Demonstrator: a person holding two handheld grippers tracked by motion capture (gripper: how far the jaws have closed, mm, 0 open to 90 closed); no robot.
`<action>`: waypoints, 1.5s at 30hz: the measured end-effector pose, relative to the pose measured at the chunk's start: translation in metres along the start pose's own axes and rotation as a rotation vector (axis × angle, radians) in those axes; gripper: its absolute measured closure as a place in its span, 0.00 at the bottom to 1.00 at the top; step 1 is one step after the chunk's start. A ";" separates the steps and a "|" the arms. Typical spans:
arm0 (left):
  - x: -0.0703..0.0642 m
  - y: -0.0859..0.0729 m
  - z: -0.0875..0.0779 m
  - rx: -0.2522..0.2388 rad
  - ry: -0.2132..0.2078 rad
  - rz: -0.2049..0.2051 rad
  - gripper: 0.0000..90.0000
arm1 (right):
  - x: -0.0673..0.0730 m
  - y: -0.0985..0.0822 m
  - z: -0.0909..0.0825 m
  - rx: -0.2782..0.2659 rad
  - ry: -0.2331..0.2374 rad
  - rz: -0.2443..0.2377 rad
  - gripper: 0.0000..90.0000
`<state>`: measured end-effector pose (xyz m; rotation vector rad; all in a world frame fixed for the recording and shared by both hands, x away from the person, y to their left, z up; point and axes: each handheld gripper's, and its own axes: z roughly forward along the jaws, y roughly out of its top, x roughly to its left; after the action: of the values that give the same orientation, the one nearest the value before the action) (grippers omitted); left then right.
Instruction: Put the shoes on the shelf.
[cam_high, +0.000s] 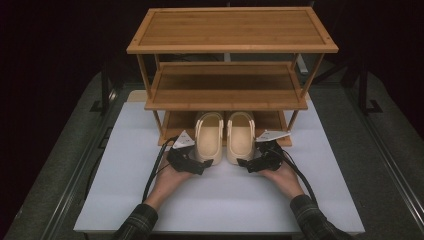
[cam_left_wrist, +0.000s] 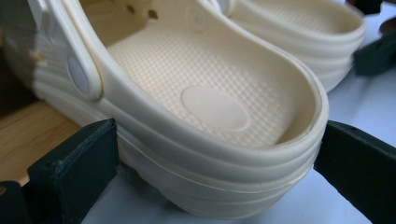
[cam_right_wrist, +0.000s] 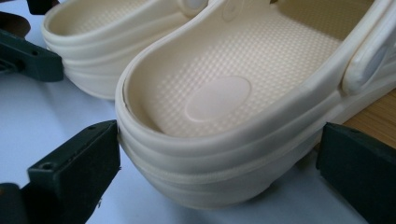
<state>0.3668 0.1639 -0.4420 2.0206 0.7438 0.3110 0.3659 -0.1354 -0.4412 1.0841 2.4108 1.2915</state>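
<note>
We hold 2 grippers at the heels of 2 cream clogs that lie side by side on the white table (cam_high: 125, 200), toes tucked under the lowest shelf of the wooden rack (cam_high: 230, 47).

The left gripper (cam_high: 192, 161) sits at the heel of the left clog (cam_high: 209, 137). In the left gripper view its jaws stand on either side of that heel (cam_left_wrist: 224, 154), the jaw at 9 o'clock touching the sole wall and the one at 3 o'clock right against the rim. We cannot tell whether they press or only flank it.

The right gripper (cam_high: 255, 162) meets the right clog (cam_high: 240, 136) the same way. In the right gripper view 1 jaw touches the heel (cam_right_wrist: 210, 158) at 9 o'clock, while the other, at 3 o'clock, stands a little off the sole wall, so this pair is apart around the heel.

From the rack, both clogs lie toward 6 o'clock, heels nearest us.
</note>
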 end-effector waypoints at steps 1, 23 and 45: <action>-0.001 0.001 0.002 0.002 -0.001 0.006 0.00 | 0.001 0.001 0.001 0.003 -0.002 -0.003 0.00; 0.008 0.016 0.010 0.034 0.027 -0.008 0.03 | 0.003 0.022 0.009 -0.007 -0.070 0.033 0.02; 0.044 0.041 0.041 -0.027 0.078 -0.037 0.05 | -0.034 0.040 0.041 -0.050 -0.134 0.052 0.05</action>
<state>0.4375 0.1468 -0.4328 1.9765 0.8198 0.3783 0.4300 -0.1185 -0.4397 1.1865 2.2561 1.2457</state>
